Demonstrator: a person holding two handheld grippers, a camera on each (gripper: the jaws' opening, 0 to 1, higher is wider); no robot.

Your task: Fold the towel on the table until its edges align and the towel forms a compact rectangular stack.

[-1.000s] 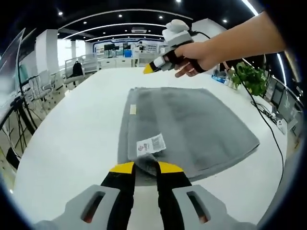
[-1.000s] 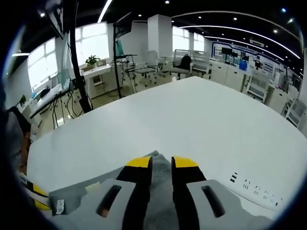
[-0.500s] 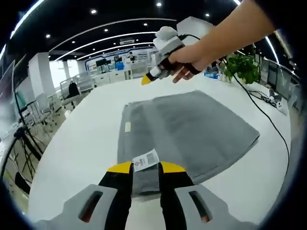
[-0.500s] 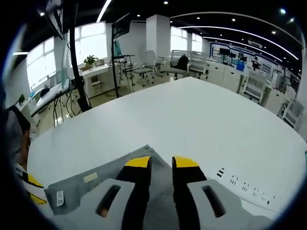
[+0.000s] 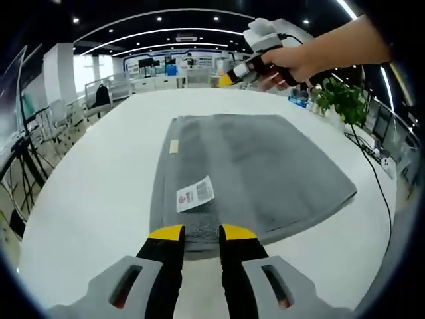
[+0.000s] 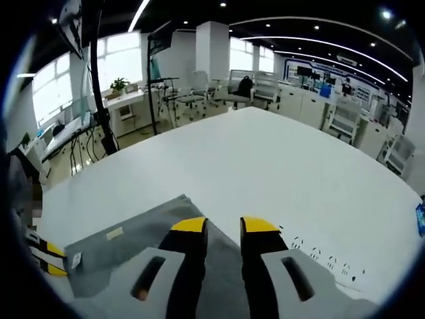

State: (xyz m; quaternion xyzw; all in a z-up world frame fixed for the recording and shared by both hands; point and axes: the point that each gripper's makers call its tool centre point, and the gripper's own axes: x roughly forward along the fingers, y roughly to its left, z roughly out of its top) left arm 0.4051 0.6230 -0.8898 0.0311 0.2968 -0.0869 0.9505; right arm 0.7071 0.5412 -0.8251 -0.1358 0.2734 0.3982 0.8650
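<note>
The grey towel (image 5: 246, 173) is lying flat on the white bench (image 5: 93, 193), already folded into a rectangle, with the left hand-held gripper (image 5: 201, 232) hovering released just over its near edge and the right hand-held gripper (image 6: 222, 224), jaws likewise parted and holding nothing, hanging above the far corner. If a further fold is coming, the risk is pinching only the top layer, so the layers are sliding apart and the edges are ending up skewed. A white care label (image 5: 195, 195) is showing a barcode and a red mark, but its print is too small to read.
</note>
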